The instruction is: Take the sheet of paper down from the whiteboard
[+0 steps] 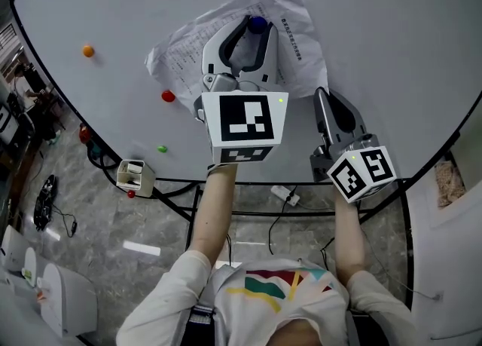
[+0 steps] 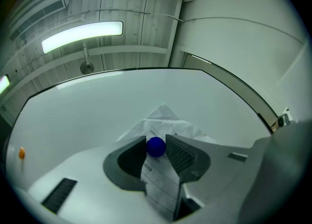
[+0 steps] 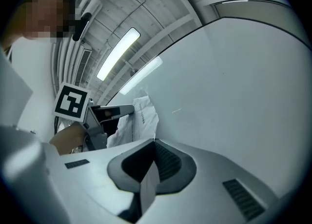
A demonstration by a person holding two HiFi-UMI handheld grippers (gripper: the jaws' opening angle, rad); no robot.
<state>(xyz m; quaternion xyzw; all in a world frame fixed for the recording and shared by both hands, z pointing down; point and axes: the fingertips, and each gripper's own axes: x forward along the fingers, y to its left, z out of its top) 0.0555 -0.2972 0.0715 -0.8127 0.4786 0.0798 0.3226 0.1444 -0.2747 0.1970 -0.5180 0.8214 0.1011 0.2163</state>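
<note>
One whiteboard (image 1: 361, 28) fills most of the head view, and on it hangs one sheet of paper (image 1: 188, 47), printed and heavily crumpled. There are two claws, one in each of the person's hands, and four small round magnets: one blue, one red, one orange and one green.

The left claw (image 1: 257, 25) lies over the sheet, reaching up its middle to the top edge. Its jaws stand wide and close on the blue magnet (image 2: 156, 147), with a pad against each side of the ball. The magnet sits on the upper part of the sheet, and in the left gripper view printed paper shows in the gap between the jaws below the ball.

The right claw (image 1: 321, 94) is just off the sheet's lower right corner. Its jaws are pressed together with nothing between them. Its tip points at bare board; whether it touches the board cannot be told.

The sheet therefore lies under and around the left claw and up and to the left of the right claw, whose view shows the crumpled paper beside the other claw.

The red magnet (image 1: 167, 96) sits just off the sheet's lower left edge. The green magnet (image 1: 162, 148) is further below that edge. The orange magnet (image 1: 88, 51) is well off to the sheet's left.
</note>
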